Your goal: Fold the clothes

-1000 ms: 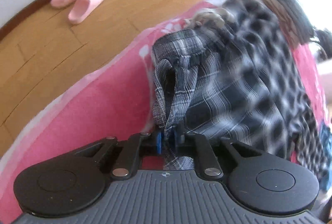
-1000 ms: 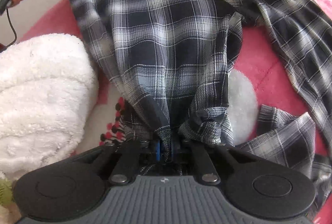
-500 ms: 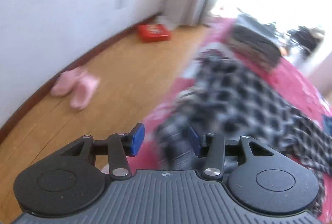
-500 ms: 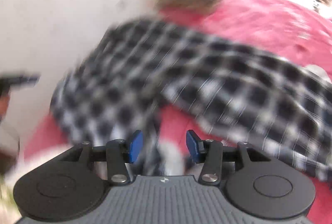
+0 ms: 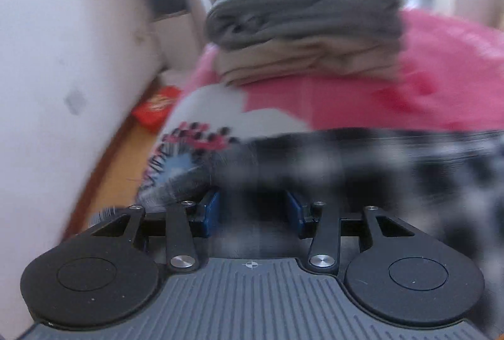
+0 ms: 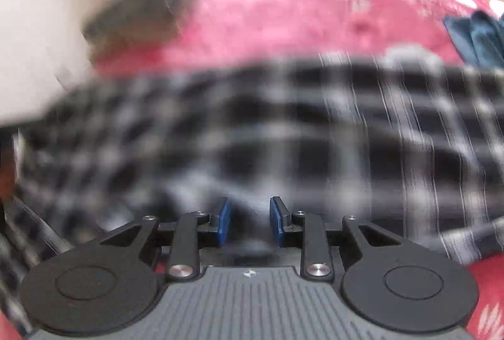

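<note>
Two grippers hang over a black-and-white plaid shirt (image 6: 283,132) that lies spread across a pink bedspread (image 6: 299,15). Both views are smeared, so the shirt's weave reads as soft dark squares crossed by pale bands, with thin white lines sharper toward its right side in the right wrist view. There the cloth runs as a wide band from edge to edge, its far border fairly straight against the pink, its lower right corner turned into a paler, finely striped flap.

The left gripper (image 5: 252,210) has its blue pads (image 5: 210,209) standing apart, released, with blurred plaid under and between them; no pad presses on the cloth as far as the blur lets one tell. In that view the shirt (image 5: 362,163) fills the right and middle foreground, and its left edge lies over a white patch of the bedspread (image 5: 441,62) printed with red and black marks.

The right gripper (image 6: 249,221) has a narrower gap and its jaws are closing; fabric shows in the gap, yet the pads do not visibly pinch it.

Beyond the shirt, a stack of folded clothes (image 5: 302,25), grey on top and beige beneath, sits on the bedspread near the wall side. A dark blue garment (image 6: 478,37) lies at the right edge. A red packet (image 5: 156,106) rests on the wooden floor (image 5: 116,170).
</note>
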